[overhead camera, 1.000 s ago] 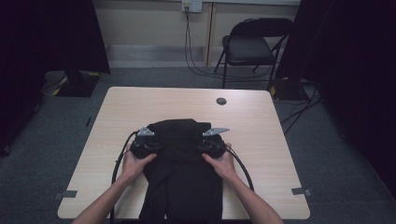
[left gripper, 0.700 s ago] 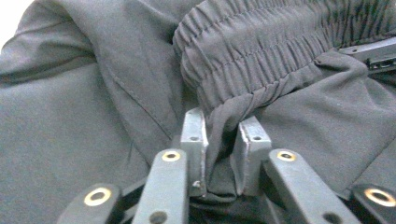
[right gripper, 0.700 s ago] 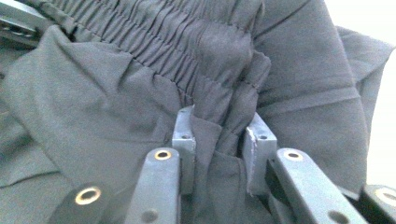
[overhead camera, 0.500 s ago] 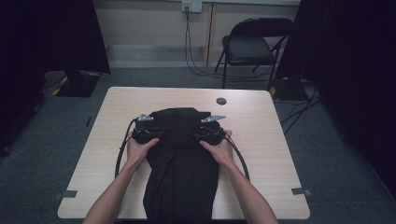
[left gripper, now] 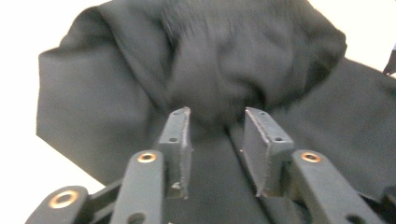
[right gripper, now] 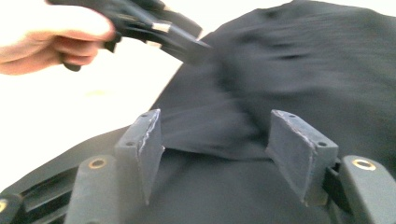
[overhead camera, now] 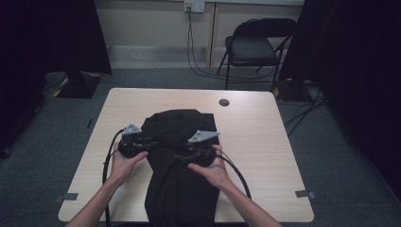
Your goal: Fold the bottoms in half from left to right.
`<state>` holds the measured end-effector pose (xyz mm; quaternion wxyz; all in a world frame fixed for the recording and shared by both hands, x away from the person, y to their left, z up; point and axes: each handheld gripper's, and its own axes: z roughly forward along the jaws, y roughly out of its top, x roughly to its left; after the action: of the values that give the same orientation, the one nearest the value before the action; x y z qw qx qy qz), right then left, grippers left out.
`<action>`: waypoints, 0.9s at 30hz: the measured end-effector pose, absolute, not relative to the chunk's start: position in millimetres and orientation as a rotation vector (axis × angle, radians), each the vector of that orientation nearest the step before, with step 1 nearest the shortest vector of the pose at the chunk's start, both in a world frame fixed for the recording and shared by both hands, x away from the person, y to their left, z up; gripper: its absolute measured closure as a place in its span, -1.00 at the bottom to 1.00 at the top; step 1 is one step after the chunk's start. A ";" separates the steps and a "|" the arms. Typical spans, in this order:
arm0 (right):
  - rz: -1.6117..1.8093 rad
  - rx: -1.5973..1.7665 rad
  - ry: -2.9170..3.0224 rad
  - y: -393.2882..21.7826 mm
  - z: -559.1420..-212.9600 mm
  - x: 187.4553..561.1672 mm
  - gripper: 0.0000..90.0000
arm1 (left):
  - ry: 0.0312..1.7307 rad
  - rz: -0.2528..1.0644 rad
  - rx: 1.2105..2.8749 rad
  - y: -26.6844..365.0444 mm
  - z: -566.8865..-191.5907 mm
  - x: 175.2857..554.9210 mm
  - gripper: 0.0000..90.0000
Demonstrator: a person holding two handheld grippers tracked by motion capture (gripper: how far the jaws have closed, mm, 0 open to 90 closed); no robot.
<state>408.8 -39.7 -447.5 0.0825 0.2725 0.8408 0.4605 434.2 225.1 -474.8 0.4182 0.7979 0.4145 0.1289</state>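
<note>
A black garment (overhead camera: 179,161) lies lengthwise on the light wooden table (overhead camera: 265,142), its near end hanging over the front edge. My left gripper (overhead camera: 145,142) is at the garment's left edge. Its jaws have just been closing but stand open, and bunched cloth (left gripper: 224,60) lies just past the tips of the left gripper (left gripper: 217,116). My right gripper (overhead camera: 183,151) hovers over the middle of the garment. Its jaws have just been opening and stand wide in the right gripper view (right gripper: 217,119), above cloth (right gripper: 303,70) that the pads do not press. The left hand (right gripper: 46,32) shows there too.
A dark round grommet (overhead camera: 224,102) sits in the tabletop near the far edge. Beyond the table stand a black folding chair (overhead camera: 257,45) and wall cables (overhead camera: 194,52). Dark curtains hang on both sides. Each gripper's cable (overhead camera: 106,165) loops over the table by the forearms.
The garment's far end was carried toward the table's far side and left there. Both grippers then drew back toward me and their jaws opened. The right one now sits over the cloth's middle.
</note>
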 end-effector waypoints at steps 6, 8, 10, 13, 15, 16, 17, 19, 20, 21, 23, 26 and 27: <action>1.239 0.755 2.596 -0.2 -481.9 411.9 -0.11 | 1.044 0.329 2.105 216.3 -489.8 438.4 0.42; 1.217 0.760 2.588 -0.2 -486.3 412.2 0.19 | 1.070 0.335 2.105 218.5 -491.9 439.0 0.39; 1.237 0.778 2.567 -4.3 -492.0 412.9 0.78 | 1.082 0.334 2.080 225.3 -492.9 440.8 0.38; 1.314 0.805 2.527 -16.5 -488.9 411.2 0.98 | 1.108 0.352 2.068 231.0 -493.2 441.5 0.37; 1.317 0.819 2.483 -34.9 -476.7 409.7 0.99 | 1.113 0.388 2.086 231.5 -493.0 442.3 0.37; 1.317 0.819 2.483 -34.9 -476.7 409.7 0.99 | 1.113 0.388 2.086 231.5 -493.0 442.3 0.37; 1.331 0.837 2.460 -43.4 -471.1 410.0 0.99 | 1.115 0.397 2.086 231.4 -493.2 442.4 0.37; 1.319 0.851 2.421 -60.4 -461.0 411.7 0.99 | 1.112 0.421 2.082 229.9 -494.1 442.5 0.37; 1.304 0.886 2.392 -77.2 -455.3 415.9 0.99 | 1.102 0.441 2.101 228.8 -493.8 442.6 0.37; 1.286 0.899 2.379 -84.9 -454.5 418.2 1.00 | 1.095 0.456 2.111 228.1 -493.7 442.5 0.37; 1.267 0.916 2.363 -92.4 -454.8 420.3 0.99 | 1.100 0.456 2.111 227.5 -493.6 442.4 0.37; 1.202 0.993 2.335 -116.7 -464.2 427.7 0.99 | 1.099 0.459 2.103 227.6 -494.4 442.7 0.37; 1.158 1.045 2.342 -130.2 -474.1 431.6 0.99 | 1.101 0.458 2.095 227.5 -494.9 443.2 0.37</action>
<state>431.6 -130.2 -474.1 0.1634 0.3664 0.8211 0.4060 443.2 227.5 -494.9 0.3575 0.8117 0.4264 0.1775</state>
